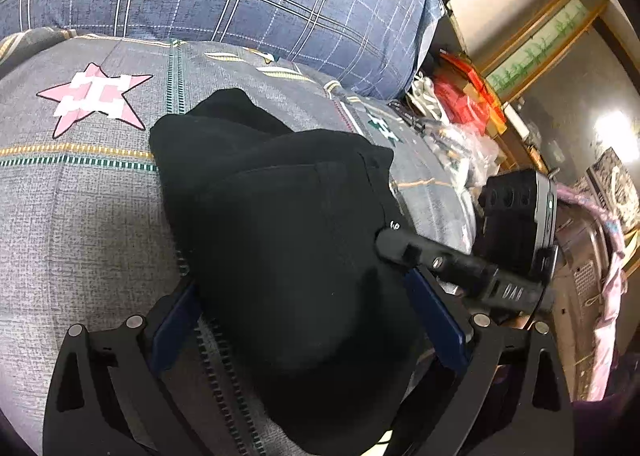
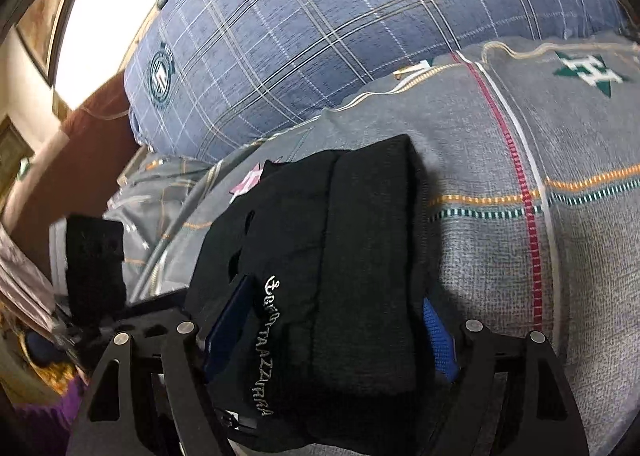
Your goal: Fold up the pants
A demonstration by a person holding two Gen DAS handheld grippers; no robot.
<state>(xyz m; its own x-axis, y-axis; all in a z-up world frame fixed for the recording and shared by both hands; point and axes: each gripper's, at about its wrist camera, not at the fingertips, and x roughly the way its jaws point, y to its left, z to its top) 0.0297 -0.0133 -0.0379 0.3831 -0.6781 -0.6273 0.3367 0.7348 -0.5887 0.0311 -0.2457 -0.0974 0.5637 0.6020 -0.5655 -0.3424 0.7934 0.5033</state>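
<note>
The black pants (image 1: 280,224) lie folded into a thick bundle on the grey patterned bed cover (image 1: 80,216). My left gripper (image 1: 308,320) straddles one end of the bundle, its blue pads on either side of the cloth. My right gripper (image 2: 332,328) straddles the other end of the pants (image 2: 340,240), beside white embroidered lettering (image 2: 268,344). The right gripper also shows in the left wrist view (image 1: 460,268) at the pants' right edge. The left gripper's body shows in the right wrist view (image 2: 94,256) at the left.
A large blue plaid pillow (image 1: 240,0) lies behind the pants; it also shows in the right wrist view (image 2: 360,36). Red packages and clutter (image 1: 464,104) stand off the bed's right side. A pink star print (image 1: 96,96) marks the cover at left.
</note>
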